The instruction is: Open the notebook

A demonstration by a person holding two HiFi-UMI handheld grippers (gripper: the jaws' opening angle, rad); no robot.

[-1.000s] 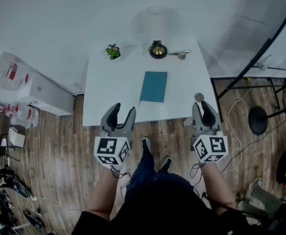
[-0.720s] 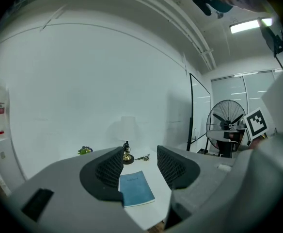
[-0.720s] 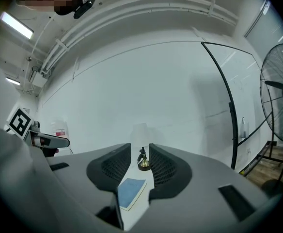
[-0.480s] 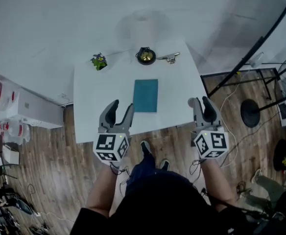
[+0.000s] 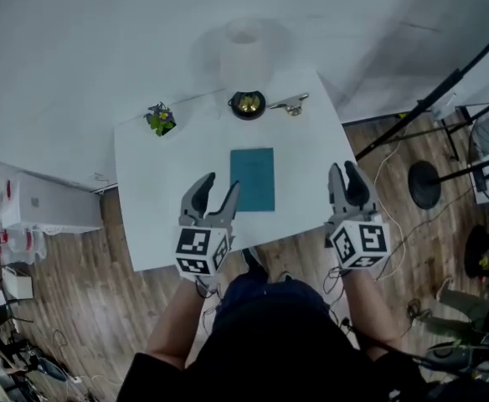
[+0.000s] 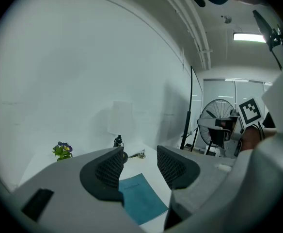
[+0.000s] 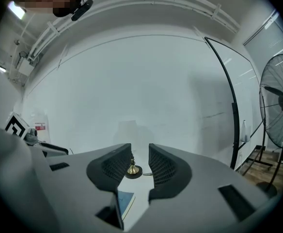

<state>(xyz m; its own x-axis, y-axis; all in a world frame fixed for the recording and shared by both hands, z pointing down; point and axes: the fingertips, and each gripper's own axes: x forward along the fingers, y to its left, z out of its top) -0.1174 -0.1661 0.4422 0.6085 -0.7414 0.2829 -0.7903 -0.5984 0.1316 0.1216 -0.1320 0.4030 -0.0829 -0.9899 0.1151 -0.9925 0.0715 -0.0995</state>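
Grey left claw [image 5: 218, 185] and right claw [image 5: 343, 171], dark-padded, bear black-and-white marker cubes [image 5: 201, 252]; clothes [image 5: 270, 342] seemingly dark.

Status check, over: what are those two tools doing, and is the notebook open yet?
Both open and empty: left tool, right tool, at the table's near edge. Teal notebook closed, flat, untouched. Small bell and plant far back, clear of it.

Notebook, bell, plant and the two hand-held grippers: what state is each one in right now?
Notebook: closed, lying flat on the white table.
Bell: standing upright near the table's far edge.
Plant: upright, near the far left corner.
Left gripper: jaws apart, nothing between them.
Right gripper: jaws apart, nothing between them.
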